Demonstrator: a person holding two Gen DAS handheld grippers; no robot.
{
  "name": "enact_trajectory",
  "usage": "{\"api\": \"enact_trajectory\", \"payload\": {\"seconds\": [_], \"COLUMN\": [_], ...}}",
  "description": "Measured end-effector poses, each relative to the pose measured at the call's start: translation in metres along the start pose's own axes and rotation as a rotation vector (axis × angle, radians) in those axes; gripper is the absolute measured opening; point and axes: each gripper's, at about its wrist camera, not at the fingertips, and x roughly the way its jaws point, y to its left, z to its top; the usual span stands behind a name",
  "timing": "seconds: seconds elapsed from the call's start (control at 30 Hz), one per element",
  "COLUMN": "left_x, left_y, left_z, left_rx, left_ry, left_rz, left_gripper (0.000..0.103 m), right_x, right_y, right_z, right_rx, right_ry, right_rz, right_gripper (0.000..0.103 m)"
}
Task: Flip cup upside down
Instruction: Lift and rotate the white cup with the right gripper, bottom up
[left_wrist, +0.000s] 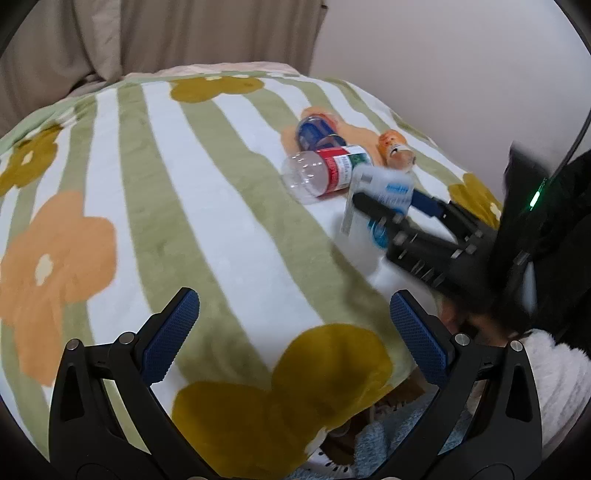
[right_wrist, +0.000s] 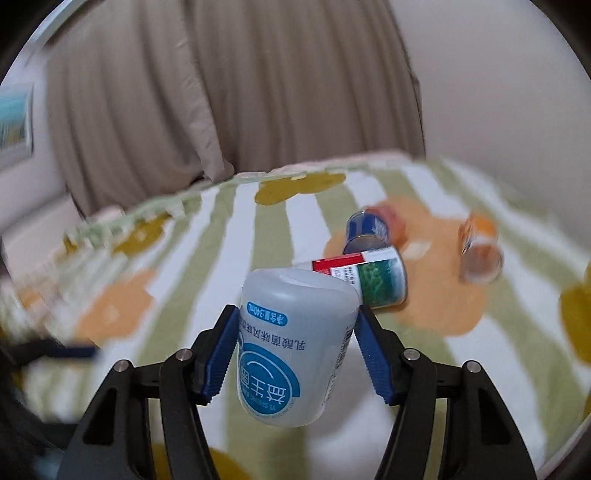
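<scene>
My right gripper (right_wrist: 295, 332) is shut on a white cup with a blue round label (right_wrist: 295, 343). Its printed text reads upside down and its closed base points away from the camera. In the left wrist view the same cup (left_wrist: 384, 192) shows blurred, held in the right gripper (left_wrist: 388, 199) above the blanket at the right. My left gripper (left_wrist: 295, 325) is open and empty, low over the near part of the flowered blanket (left_wrist: 184, 184).
Three cut bottle cups lie on their sides on the blanket: a clear one with a red and green label (left_wrist: 325, 173), a blue one (left_wrist: 317, 133) and an orange one (left_wrist: 395, 147). A curtain (right_wrist: 221, 92) and wall stand behind the bed.
</scene>
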Motion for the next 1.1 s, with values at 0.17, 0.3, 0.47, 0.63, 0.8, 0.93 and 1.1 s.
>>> {"api": "enact_trajectory", "payload": {"seconds": [0.17, 0.3, 0.47, 0.63, 0.8, 0.93, 1.1], "left_x": [0.005, 0.010, 0.009, 0.010, 0.008, 0.003, -0.002], "left_y": [0.005, 0.006, 0.010, 0.009, 0.007, 0.005, 0.001], "left_z": [-0.004, -0.002, 0.000, -0.004, -0.007, -0.008, -0.006], "left_rx": [-0.012, -0.022, -0.058, -0.072, -0.088, -0.090, -0.081], "left_ry": [0.015, 0.022, 0.017, 0.016, 0.015, 0.009, -0.002], "left_rz": [0.029, 0.024, 0.001, -0.005, -0.014, -0.012, 0.001], "left_gripper": [0.103, 0.103, 0.103, 0.103, 0.103, 0.103, 0.103], "right_x": [0.023, 0.022, 0.011, 0.006, -0.004, -0.003, 0.002], "right_y": [0.008, 0.012, 0.013, 0.013, 0.020, 0.024, 0.027], "right_z": [-0.023, -0.027, -0.032, -0.032, -0.034, -0.034, -0.032], "right_rx": [-0.075, -0.125, -0.152, -0.135, -0.155, -0.160, -0.169], "right_ry": [0.005, -0.010, 0.025, 0.063, 0.074, 0.086, 0.112], "right_rz": [-0.036, -0.042, -0.040, -0.042, -0.048, -0.045, -0.043], "right_gripper": [0.059, 0.059, 0.059, 0.059, 0.059, 0.059, 0.059]}}
